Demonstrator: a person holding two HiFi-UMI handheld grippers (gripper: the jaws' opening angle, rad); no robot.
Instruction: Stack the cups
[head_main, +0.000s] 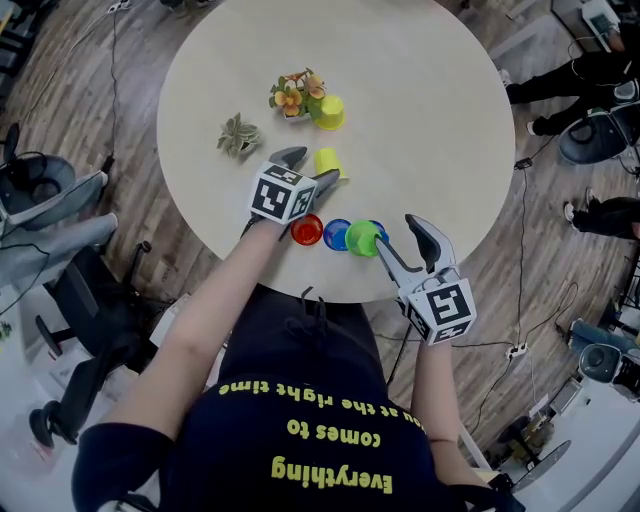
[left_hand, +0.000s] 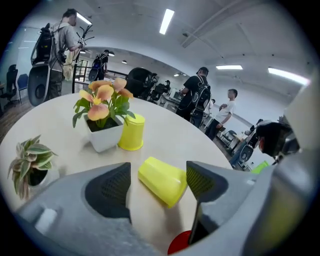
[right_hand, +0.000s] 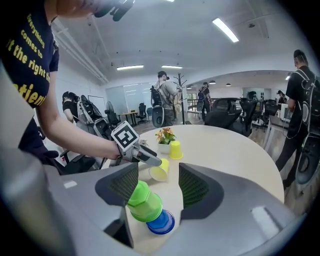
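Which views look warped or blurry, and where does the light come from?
Head view: sharp, evenly lit, faint shadows on the round beige table. Left gripper view: fisheye bend, black corners, ceiling strip lights overhead, lying yellow plastic cup slightly soft. Right gripper view: same fisheye, tilted green plastic cup crisp.

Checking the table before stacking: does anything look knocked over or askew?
One yellow cup lies on its side between the left gripper's open jaws; the other yellow cup stands mouth-down beside the flower pot.

round table (head_main: 430, 130) holds two plants (head_main: 238, 135), two yellow cups (head_main: 329, 112), a red cup (head_main: 307, 230), a blue cup (head_main: 337, 235).
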